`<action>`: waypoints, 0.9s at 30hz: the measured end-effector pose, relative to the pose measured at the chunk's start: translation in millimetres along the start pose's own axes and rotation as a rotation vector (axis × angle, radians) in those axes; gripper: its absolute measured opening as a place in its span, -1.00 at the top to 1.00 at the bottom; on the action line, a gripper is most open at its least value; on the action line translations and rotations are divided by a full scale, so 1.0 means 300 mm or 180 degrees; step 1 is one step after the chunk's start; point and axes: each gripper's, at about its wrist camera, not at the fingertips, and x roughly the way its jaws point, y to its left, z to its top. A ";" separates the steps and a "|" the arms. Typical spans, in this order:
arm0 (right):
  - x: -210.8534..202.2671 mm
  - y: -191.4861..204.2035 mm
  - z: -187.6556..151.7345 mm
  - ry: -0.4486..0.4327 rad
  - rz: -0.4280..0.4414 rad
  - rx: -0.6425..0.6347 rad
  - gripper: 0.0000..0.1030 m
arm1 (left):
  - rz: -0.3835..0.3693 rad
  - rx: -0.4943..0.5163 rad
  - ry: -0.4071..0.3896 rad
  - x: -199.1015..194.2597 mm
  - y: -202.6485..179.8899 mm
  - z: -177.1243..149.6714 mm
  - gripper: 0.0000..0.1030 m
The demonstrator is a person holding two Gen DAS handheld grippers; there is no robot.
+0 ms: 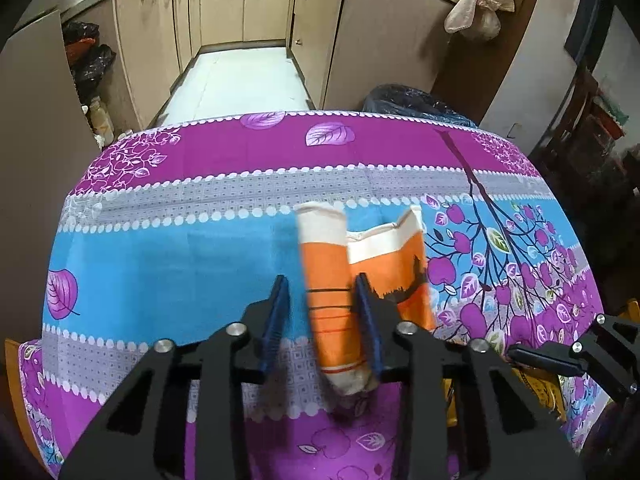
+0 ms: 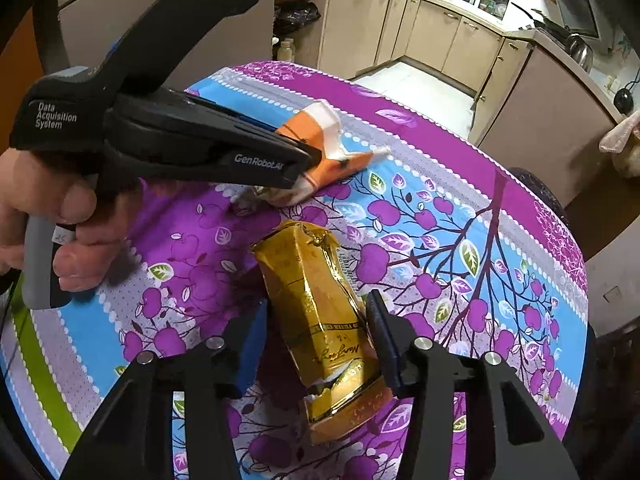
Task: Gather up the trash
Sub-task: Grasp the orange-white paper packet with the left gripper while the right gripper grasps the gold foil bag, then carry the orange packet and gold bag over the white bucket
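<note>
A crumpled orange-and-white paper pack lies on the purple-and-blue flowered tablecloth. My left gripper is open with its blue pads on either side of the pack, the right pad touching it. In the right wrist view the same pack shows under the left gripper's tip. A crushed gold cigarette pack lies between the open fingers of my right gripper; the right pad is beside it, the left pad stands apart.
A bin lined with a dark plastic bag stands behind the table's far right edge. Beige kitchen cabinets line a white floor aisle beyond. Black and red bags sit at the far left.
</note>
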 end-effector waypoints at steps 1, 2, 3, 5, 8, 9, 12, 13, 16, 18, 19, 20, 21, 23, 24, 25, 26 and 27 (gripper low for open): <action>-0.002 0.000 -0.002 -0.0013 -0.0011 0.0004 0.05 | -0.0028 -0.0002 0.0003 -0.002 -0.002 0.000 0.52; -0.003 0.001 -0.003 -0.0029 -0.0028 0.0015 0.07 | -0.0038 0.0000 0.0003 -0.001 -0.003 0.001 0.58; 0.003 0.003 -0.002 -0.0038 -0.0051 0.0015 0.10 | -0.0021 0.0008 -0.0007 -0.002 -0.006 0.000 0.59; -0.006 0.010 -0.011 -0.0076 -0.0131 0.0022 0.17 | -0.0006 0.0013 -0.0036 -0.007 -0.011 -0.006 0.63; -0.028 0.015 -0.024 -0.0149 -0.0225 0.0120 0.40 | 0.0001 0.0025 -0.0075 -0.019 -0.011 -0.021 0.69; -0.040 0.012 -0.032 -0.0170 -0.0253 0.0178 0.42 | 0.0000 0.0022 -0.0087 -0.025 -0.007 -0.026 0.76; -0.083 -0.003 -0.078 -0.0256 -0.0327 0.0417 0.44 | 0.0014 0.0020 -0.0127 -0.052 0.005 -0.049 0.83; -0.098 -0.007 -0.094 -0.0286 -0.0346 0.0491 0.44 | 0.0008 0.0019 -0.0144 -0.067 0.009 -0.062 0.83; -0.146 -0.005 -0.142 -0.0405 -0.0347 0.0698 0.44 | -0.0022 0.0027 -0.0228 -0.118 0.020 -0.094 0.83; -0.204 0.006 -0.183 -0.0549 -0.0369 0.0851 0.44 | -0.0061 0.0012 -0.0375 -0.190 0.029 -0.129 0.84; -0.228 0.013 -0.196 -0.0606 -0.0387 0.0911 0.44 | -0.0073 0.0021 -0.0443 -0.219 0.028 -0.141 0.84; -0.266 0.020 -0.219 -0.0696 -0.0414 0.1014 0.44 | -0.0087 0.0034 -0.0550 -0.270 0.023 -0.165 0.84; -0.292 0.023 -0.233 -0.0759 -0.0430 0.1094 0.44 | -0.0071 0.0066 -0.0656 -0.318 0.014 -0.188 0.84; -0.381 0.036 -0.287 -0.0946 -0.0500 0.1319 0.44 | -0.0037 0.0126 -0.0848 -0.405 -0.013 -0.231 0.84; -0.410 0.038 -0.307 -0.1003 -0.0514 0.1387 0.44 | -0.0022 0.0154 -0.0949 -0.451 -0.031 -0.254 0.83; -0.448 0.046 -0.334 -0.1083 -0.0538 0.1478 0.44 | -0.0012 0.0167 -0.1017 -0.481 -0.045 -0.266 0.83; -0.484 0.056 -0.359 -0.1147 -0.0601 0.1537 0.44 | -0.0014 0.0174 -0.1115 -0.526 -0.065 -0.280 0.83; -0.519 0.066 -0.385 -0.1204 -0.0666 0.1592 0.44 | -0.0019 0.0182 -0.1185 -0.559 -0.083 -0.295 0.83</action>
